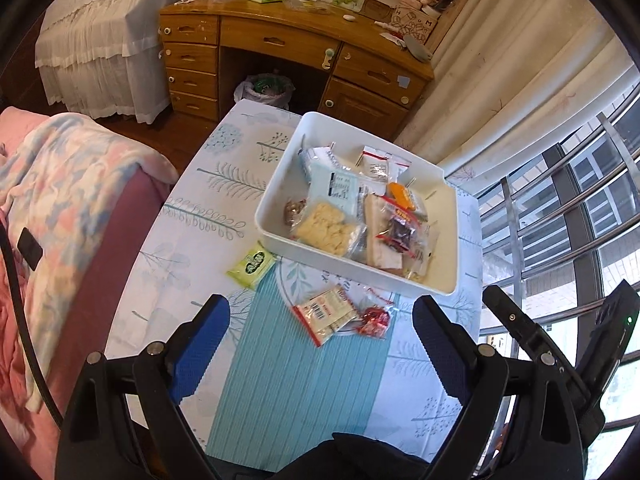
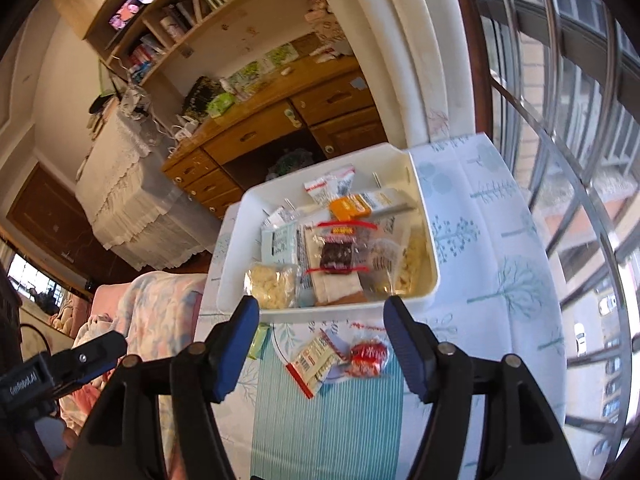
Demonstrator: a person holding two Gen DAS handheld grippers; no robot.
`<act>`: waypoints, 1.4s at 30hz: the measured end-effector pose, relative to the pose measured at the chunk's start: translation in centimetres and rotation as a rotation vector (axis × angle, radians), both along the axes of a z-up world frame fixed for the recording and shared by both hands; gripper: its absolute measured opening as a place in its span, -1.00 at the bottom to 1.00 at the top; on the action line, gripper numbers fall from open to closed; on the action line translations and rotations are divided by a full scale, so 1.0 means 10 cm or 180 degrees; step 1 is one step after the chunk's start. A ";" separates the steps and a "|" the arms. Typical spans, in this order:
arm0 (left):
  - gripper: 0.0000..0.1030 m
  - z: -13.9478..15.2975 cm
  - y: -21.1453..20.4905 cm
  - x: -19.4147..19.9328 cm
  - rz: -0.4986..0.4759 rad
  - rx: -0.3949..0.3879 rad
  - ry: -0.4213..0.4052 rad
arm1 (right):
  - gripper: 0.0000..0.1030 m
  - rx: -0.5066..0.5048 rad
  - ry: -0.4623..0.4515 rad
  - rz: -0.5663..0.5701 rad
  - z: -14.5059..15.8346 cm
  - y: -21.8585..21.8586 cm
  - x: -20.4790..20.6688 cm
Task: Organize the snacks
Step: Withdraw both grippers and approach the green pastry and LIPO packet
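Both claws are hanging above the surface (image 1: 192, 216) with jaws spread wide, gripping nothing. Ahead of the left claw (image 1: 320, 322) are lying a white barcoded packet (image 1: 326, 314) and a red wrapped candy (image 1: 376, 320); the green packet (image 1: 252, 264) is sitting further left. Beyond the right claw (image 2: 320, 326), the white tray (image 2: 232, 276) is holding the remaining snacks.
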State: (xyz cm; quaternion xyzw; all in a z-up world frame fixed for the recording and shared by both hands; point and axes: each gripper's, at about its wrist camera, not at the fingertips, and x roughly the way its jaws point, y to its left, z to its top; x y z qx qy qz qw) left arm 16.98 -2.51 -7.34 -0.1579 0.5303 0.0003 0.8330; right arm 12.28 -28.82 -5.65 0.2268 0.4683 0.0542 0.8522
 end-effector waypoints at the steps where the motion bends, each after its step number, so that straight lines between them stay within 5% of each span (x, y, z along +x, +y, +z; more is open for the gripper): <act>1: 0.79 -0.02 0.05 -0.01 -0.0014 0.0000 0.0000 | 0.27 0.0003 0.0042 -0.0023 -0.02 0.02 -0.01; 11: 0.79 -0.22 0.68 0.04 -0.0409 -0.0042 0.0044 | 0.48 -0.0041 0.0401 -0.0450 -0.20 0.40 -0.19; 19: 0.79 -0.42 0.98 0.25 -0.1010 -0.0062 0.0120 | 0.61 0.0000 0.0653 -0.0951 -0.44 0.72 -0.36; 31: 0.79 -0.94 0.90 0.60 -0.1746 0.0173 0.0352 | 0.65 -0.0060 0.0963 -0.1316 -0.85 1.17 -0.50; 42: 0.79 -1.77 0.60 0.88 -0.1927 0.0395 0.0238 | 0.65 -0.0370 0.0985 -0.1156 -1.37 1.23 -0.07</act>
